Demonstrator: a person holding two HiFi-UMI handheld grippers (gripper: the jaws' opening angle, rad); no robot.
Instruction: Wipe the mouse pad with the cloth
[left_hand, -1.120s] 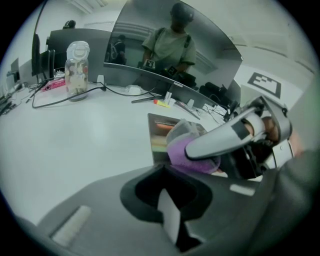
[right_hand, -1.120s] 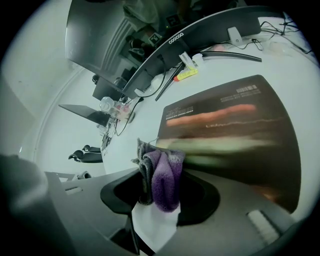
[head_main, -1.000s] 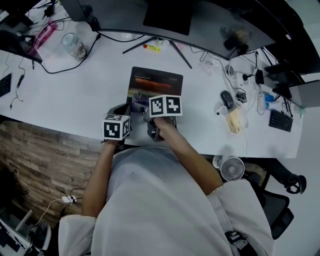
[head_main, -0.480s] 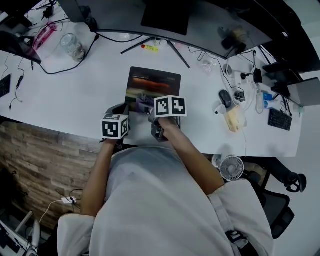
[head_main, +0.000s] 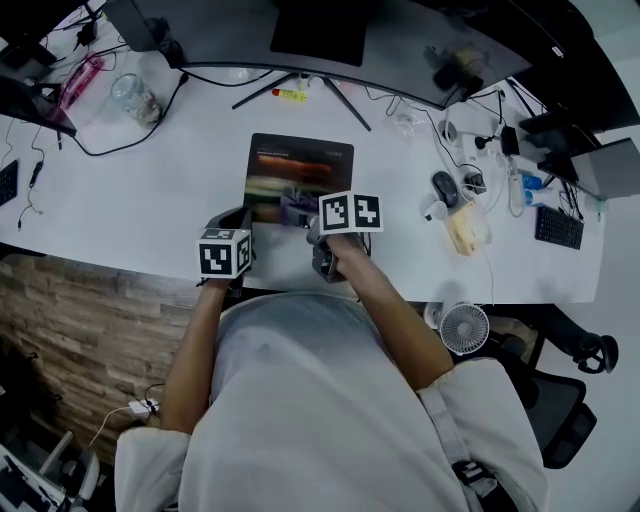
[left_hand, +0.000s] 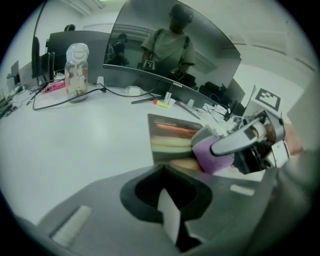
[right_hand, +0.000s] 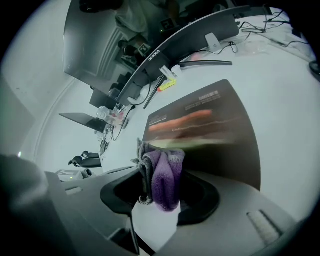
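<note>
A dark mouse pad (head_main: 296, 165) with coloured stripes lies on the white desk (head_main: 150, 190) in front of the curved monitor. My right gripper (head_main: 306, 216) is over the pad's near edge, shut on a bunched purple and grey cloth (head_main: 297, 208) that presses on the pad. In the right gripper view the cloth (right_hand: 162, 176) hangs between the jaws of the right gripper (right_hand: 156, 200), with the mouse pad (right_hand: 210, 135) beyond. My left gripper (head_main: 238, 226) sits at the pad's near left corner, jaws together and holding nothing. The left gripper view shows the mouse pad (left_hand: 170, 137) and cloth (left_hand: 212, 152).
A curved monitor (head_main: 330, 35) and its stand legs stand behind the pad. A glass jar (head_main: 133, 97) and cables lie at the left. A computer mouse (head_main: 445, 187), cables and small items are on the right. A small fan (head_main: 465, 327) is below the desk's front edge.
My right gripper has slid to the right along the pad's near part with the cloth. The left gripper has stayed at the pad's corner.
</note>
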